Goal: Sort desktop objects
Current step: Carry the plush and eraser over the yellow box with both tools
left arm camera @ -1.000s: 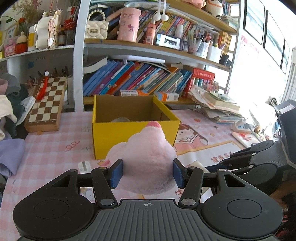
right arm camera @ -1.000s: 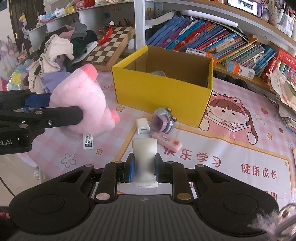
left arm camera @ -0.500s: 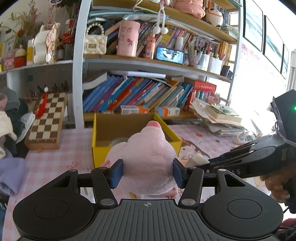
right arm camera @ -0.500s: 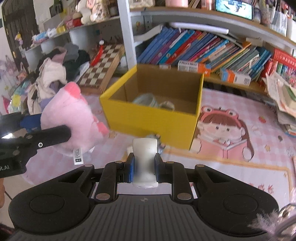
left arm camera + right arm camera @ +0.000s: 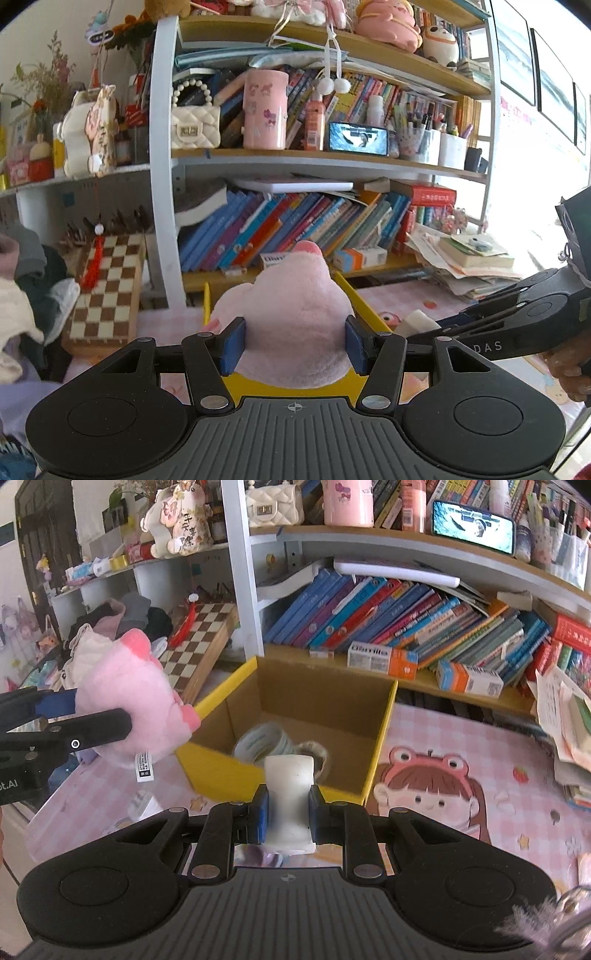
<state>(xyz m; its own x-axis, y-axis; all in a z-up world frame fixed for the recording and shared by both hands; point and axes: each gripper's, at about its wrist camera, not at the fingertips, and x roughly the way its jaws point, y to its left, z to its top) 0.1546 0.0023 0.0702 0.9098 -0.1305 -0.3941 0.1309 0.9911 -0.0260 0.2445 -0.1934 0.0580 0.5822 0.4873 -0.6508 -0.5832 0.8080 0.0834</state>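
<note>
left claw [image 5: 293, 345]: clamped on pink plush [image 5: 295, 314]
right claw [image 5: 285, 812]: clamped on white block [image 5: 290, 794]
step: both carried over yellow box [image 5: 380, 738]
tip: rim to be cleared before release

1. pink plush [image 5: 295, 325] blocks nearly all of the yellow box [image 5: 364, 302] from the left wrist, can't see inside
2. white block [image 5: 289, 801] hides part of the box floor, near end blurry
3. plush tag [image 5: 144, 766] print too tiny to read
</note>
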